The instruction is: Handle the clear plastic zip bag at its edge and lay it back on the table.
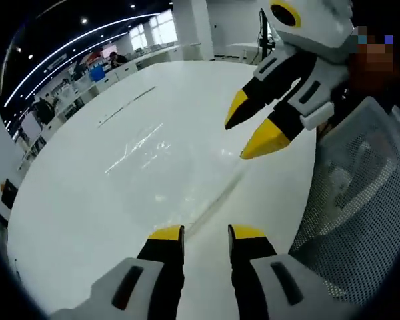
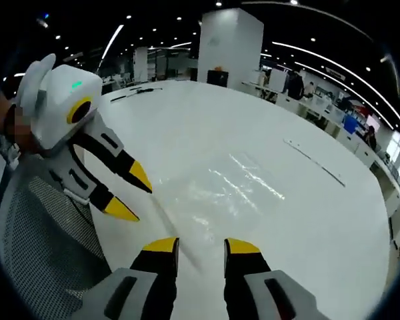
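So up close, the left gripper (image 1: 207,232) has its fingers spread apart with nothing between them, hovering right at the near edge of the clear plastic zip bag (image 1: 153,150). The bag lies flat on the white bench (image 1: 73,200), its zip edge running along the side nearest both grippers. Same deal from the other side: the right gripper (image 2: 202,245) is spread too, just short of the bag, gripping nothing. Beside the bench edge there's a grey mesh chair (image 1: 360,220). Way past the bag, office desks (image 2: 320,100) line the room.
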`<state>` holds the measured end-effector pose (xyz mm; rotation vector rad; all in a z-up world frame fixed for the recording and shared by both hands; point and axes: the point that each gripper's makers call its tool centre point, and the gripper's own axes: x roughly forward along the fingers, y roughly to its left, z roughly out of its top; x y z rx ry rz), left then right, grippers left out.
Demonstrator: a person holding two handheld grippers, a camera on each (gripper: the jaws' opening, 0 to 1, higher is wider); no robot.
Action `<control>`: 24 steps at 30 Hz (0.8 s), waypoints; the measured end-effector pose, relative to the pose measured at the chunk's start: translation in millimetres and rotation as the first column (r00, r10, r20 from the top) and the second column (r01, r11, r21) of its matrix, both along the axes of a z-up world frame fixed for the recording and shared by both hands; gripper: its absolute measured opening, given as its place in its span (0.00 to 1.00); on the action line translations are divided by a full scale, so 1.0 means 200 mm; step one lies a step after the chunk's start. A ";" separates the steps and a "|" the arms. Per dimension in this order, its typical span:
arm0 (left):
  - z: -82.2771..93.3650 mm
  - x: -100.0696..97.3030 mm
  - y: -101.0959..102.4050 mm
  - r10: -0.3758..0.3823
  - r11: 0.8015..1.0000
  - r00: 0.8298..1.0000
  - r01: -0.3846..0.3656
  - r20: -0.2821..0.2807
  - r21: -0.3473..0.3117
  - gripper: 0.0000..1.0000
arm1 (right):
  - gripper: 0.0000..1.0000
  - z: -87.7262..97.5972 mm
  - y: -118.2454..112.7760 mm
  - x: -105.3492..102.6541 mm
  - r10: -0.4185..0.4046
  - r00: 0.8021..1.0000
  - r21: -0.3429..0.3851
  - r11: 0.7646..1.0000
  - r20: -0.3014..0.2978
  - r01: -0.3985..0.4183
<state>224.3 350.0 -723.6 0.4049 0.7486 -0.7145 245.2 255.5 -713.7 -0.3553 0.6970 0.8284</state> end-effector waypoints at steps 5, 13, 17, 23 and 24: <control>0.04 0.03 0.07 0.091 0.991 0.996 -0.091 -0.011 -0.099 0.30 | 0.30 0.01 -0.04 -0.01 -0.057 0.998 0.052 0.997 -0.017 0.058; 0.05 0.02 0.20 0.159 0.973 0.987 -0.161 -0.026 -0.166 0.42 | 0.40 0.02 -0.15 -0.05 -0.177 0.982 0.154 0.970 -0.072 0.187; 0.05 -0.02 0.23 0.194 0.960 0.980 -0.197 -0.033 -0.199 0.47 | 0.44 0.06 -0.21 -0.05 -0.241 0.968 0.217 0.943 -0.067 0.250; 0.04 -0.04 0.28 0.228 0.953 0.974 -0.224 -0.004 -0.205 0.49 | 0.49 0.07 -0.26 -0.07 -0.299 0.951 0.266 0.913 -0.083 0.310; 0.04 -0.04 0.28 0.233 0.950 0.972 -0.231 -0.015 -0.211 0.50 | 0.49 0.07 -0.28 -0.08 -0.310 0.947 0.273 0.907 -0.086 0.321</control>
